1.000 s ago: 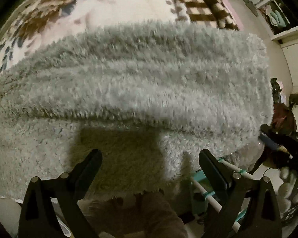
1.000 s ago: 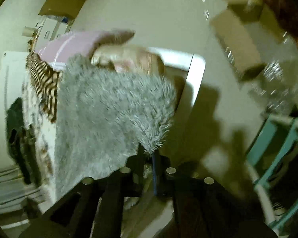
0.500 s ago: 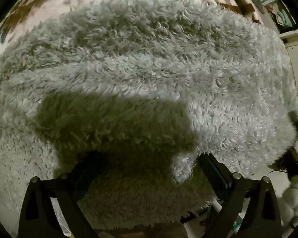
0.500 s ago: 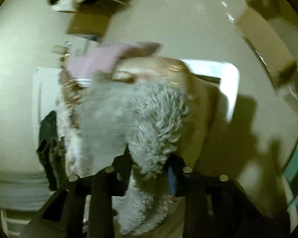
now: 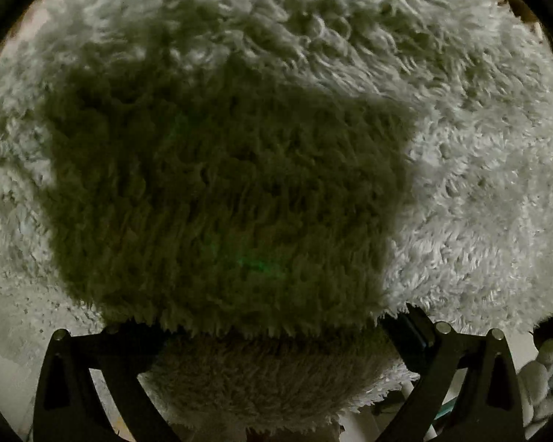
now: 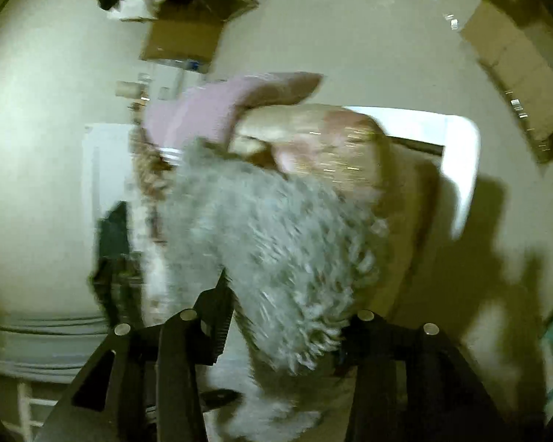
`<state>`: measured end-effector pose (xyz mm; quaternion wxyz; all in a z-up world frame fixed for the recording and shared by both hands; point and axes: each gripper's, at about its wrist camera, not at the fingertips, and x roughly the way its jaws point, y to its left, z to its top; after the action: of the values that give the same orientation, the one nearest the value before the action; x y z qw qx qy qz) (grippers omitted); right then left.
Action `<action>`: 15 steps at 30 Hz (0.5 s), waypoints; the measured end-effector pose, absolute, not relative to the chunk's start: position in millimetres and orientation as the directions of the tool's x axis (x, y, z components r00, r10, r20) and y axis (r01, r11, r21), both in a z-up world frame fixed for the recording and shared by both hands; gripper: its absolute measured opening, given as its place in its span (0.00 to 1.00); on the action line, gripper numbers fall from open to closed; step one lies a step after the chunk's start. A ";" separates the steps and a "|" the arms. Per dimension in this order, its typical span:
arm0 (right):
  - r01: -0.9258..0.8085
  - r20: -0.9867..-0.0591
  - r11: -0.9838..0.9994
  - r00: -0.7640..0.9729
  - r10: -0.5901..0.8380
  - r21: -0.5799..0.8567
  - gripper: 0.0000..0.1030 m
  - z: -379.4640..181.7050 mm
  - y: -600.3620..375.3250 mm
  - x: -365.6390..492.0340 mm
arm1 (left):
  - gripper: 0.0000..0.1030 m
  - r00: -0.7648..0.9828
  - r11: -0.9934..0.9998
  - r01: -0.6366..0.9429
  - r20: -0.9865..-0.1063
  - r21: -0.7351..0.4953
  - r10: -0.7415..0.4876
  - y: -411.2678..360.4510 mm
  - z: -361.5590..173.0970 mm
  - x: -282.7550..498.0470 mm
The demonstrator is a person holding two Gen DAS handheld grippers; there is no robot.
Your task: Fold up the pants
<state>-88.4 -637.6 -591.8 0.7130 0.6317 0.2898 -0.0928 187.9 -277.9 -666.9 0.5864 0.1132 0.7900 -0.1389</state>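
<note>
Grey fleece pants [image 5: 350,55] fill the left wrist view, a folded edge draped across the spread jaws of the left hand-held gripper [image 5: 272,326], which are seen wide apart and clamped on nothing. On the right, a fuzzy corner of the pants [image 6: 276,258] is shown between the opening jaws of the right hand-held gripper [image 6: 287,322], above a bed [image 6: 461,154].

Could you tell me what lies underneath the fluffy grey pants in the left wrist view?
The fluffy grey pants fill nearly the whole left wrist view, so the surface beneath is covered. Only a second fluffy layer shows below the front edge, between the left gripper fingers.
</note>
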 end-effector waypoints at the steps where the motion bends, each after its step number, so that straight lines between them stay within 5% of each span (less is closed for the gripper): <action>1: 0.458 -0.490 0.179 0.837 0.242 0.871 0.45 -588.3 -637.4 -87.0 | 1.00 -0.288 0.936 0.342 -0.958 -0.088 0.015 -279.5 -667.5 190.3; 5: 0.563 -0.616 0.263 0.758 0.213 0.783 0.45 -592.9 -638.5 -76.1 | 1.00 -0.264 0.932 0.350 -0.965 -0.098 -0.002 -280.9 -670.0 190.3; 10: 0.533 -0.580 0.235 0.780 0.237 0.813 0.46 -598.3 -641.5 -70.0 | 1.00 -0.238 0.931 0.354 -0.971 -0.091 -0.004 -275.0 -669.5 169.0; 13: 0.415 -0.454 0.192 0.851 0.264 0.889 0.46 -585.1 -640.9 -68.1 | 1.00 -0.233 0.931 0.355 -0.972 -0.084 0.002 -274.4 -661.5 149.0; 15: 0.464 -0.522 0.259 0.815 0.250 0.847 0.46 -579.9 -640.6 -62.8 | 1.00 -0.231 0.932 0.352 -0.973 -0.082 0.002 -279.9 -658.3 145.3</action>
<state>-62.8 -640.6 -579.9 0.7364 0.6044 0.2952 -0.0725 145.3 -279.9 -658.3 0.6094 0.1149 0.7712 -0.1438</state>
